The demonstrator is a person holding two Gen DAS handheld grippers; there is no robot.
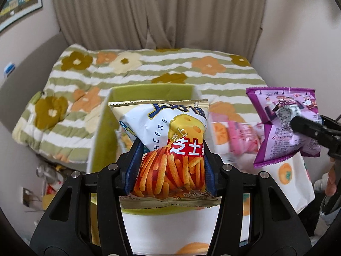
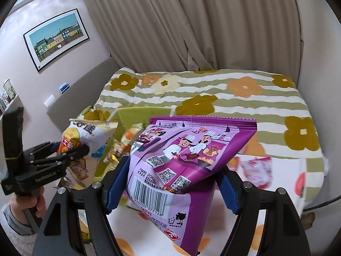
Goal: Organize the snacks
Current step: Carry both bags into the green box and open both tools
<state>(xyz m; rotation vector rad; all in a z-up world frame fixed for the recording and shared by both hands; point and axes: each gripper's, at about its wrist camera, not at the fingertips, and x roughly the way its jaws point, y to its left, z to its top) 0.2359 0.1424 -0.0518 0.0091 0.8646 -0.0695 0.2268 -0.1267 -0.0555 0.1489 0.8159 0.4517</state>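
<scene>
My left gripper [image 1: 170, 149] is shut on a white and orange cheese-stick snack bag [image 1: 168, 140], held up over the green box [image 1: 149, 90]. From the right wrist view this same bag [image 2: 89, 136] hangs at the left, pinched by the left gripper [image 2: 83, 147]. My right gripper [image 2: 170, 175] is shut on a purple snack bag [image 2: 187, 160], lifted above the cloth. In the left wrist view that purple bag [image 1: 283, 123] hangs at the right in the right gripper [image 1: 298, 123]. A pink packet [image 1: 243, 138] lies blurred on the cloth below.
The green box stands on a white cloth with orange prints [image 2: 277, 202], beside a striped flower-pattern blanket [image 1: 149, 68] on a bed. Beige curtains [image 2: 213, 32] hang behind. A framed picture [image 2: 55, 38] is on the left wall. Clutter lies on the floor [image 1: 51, 183] at the left.
</scene>
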